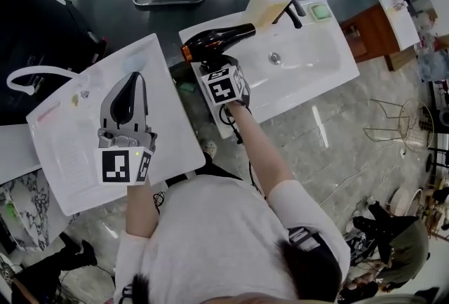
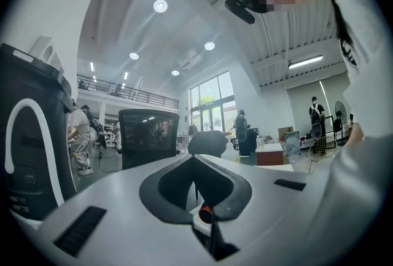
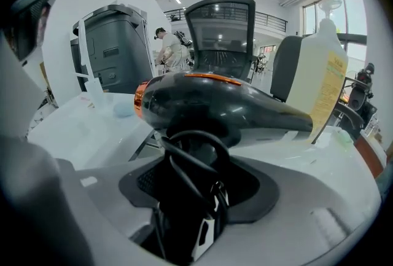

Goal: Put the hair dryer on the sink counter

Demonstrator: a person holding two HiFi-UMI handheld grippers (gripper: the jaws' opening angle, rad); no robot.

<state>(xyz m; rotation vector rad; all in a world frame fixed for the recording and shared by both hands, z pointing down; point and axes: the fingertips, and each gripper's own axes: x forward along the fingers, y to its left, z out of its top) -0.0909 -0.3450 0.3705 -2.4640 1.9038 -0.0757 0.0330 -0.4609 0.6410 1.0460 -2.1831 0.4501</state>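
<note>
Right gripper (image 1: 212,62): your jaws grip the dryer (image 1: 214,41) by its handle, with the cord (image 3: 190,154) looped between them.
Dryer: level over the left end of the sink desk (image 1: 335,79), beside the basin (image 1: 298,57).
Left gripper (image 1: 129,93): your jaws are closed and empty.

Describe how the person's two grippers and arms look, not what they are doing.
Both the left gripper and the right gripper have pale grey shells with black pads lining the jaws. Each carries a white cube with black square markers: left cube, right cube. The person wears a white short-sleeved top; the forearms are bare.
</note>
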